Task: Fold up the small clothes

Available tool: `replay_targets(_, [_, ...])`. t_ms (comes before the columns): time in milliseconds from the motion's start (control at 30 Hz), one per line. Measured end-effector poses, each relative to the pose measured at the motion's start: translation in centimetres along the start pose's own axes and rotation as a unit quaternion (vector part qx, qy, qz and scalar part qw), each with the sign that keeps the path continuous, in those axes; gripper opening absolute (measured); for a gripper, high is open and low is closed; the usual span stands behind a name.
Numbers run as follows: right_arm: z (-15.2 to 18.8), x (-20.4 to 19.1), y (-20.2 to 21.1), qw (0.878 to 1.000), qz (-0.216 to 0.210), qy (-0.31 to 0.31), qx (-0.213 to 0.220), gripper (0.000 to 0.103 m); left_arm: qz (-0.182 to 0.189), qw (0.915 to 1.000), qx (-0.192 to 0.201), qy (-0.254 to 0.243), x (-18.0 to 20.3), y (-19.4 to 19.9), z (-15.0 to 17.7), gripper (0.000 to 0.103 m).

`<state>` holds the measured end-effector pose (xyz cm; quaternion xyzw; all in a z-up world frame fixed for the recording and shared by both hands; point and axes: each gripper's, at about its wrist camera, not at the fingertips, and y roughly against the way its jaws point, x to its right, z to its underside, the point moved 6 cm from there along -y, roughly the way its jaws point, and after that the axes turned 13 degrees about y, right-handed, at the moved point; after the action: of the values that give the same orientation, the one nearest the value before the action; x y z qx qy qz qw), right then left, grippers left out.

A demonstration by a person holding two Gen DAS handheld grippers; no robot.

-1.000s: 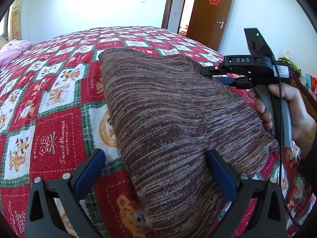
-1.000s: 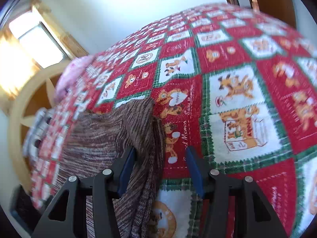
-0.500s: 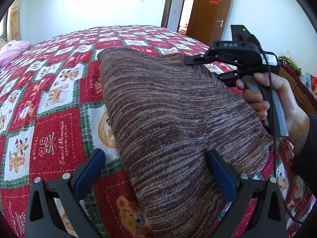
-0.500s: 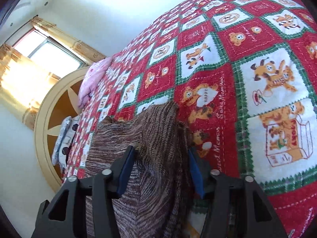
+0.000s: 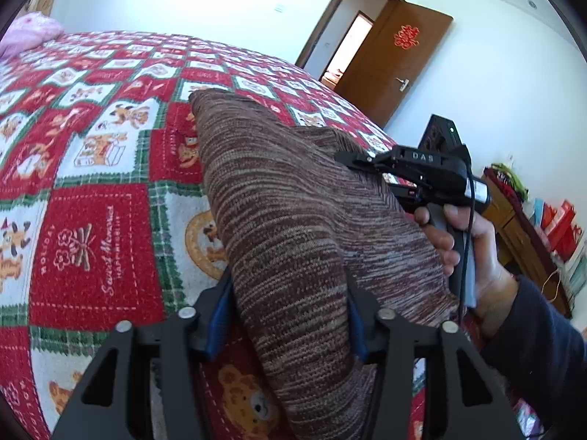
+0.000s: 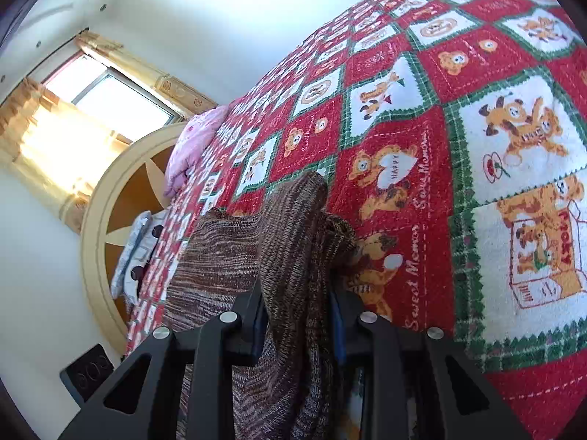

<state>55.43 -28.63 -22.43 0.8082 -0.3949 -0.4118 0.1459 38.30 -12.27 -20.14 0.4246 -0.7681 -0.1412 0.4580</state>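
The left gripper [image 5: 288,311] points down at a slant, its jaws just closed in and pinching a bunched fold of the knit garment [image 5: 279,220]. The right gripper [image 6: 297,315], held in the person's hand [image 5: 473,253], has likewise just closed and clamps another fold.

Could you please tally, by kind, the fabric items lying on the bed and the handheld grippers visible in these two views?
Brown striped knitted garment: 1
Red, white and green bear-patterned bedspread: 1
Pink pillow: 1
Black two-finger grippers: 2, the left gripper and the right gripper, each shut on the garment
Total: 5
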Motion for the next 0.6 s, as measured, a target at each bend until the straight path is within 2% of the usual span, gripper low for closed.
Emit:
replay_targets(100, [0.0,-0.7,-0.1,1.0,0.025,0.014,-0.001,0.028,-0.006,1.0,0.004,0.006,0.3,0.3,0.0,0.037])
replay_targets(267, [0.0,-1.9,0.4,0.998,0.057,0.025,0.002,0.026,-0.025,0.9996,0.009,0.003,0.8,1.0,0.3,0.03])
replay_targets(367, [0.0,-3.1,1.2,0.998,0.058,0.033,0.015,0.025,-0.025,0.9997,0.006,0.004,1.1,1.8,0.3,0.028])
replay_targets(600, [1.2,-6.1,3.1,0.998,0.037,0.048,0.033,0.025,-0.01,0.9995,0.027,-0.014,2.7,5.2,0.7,0.026])
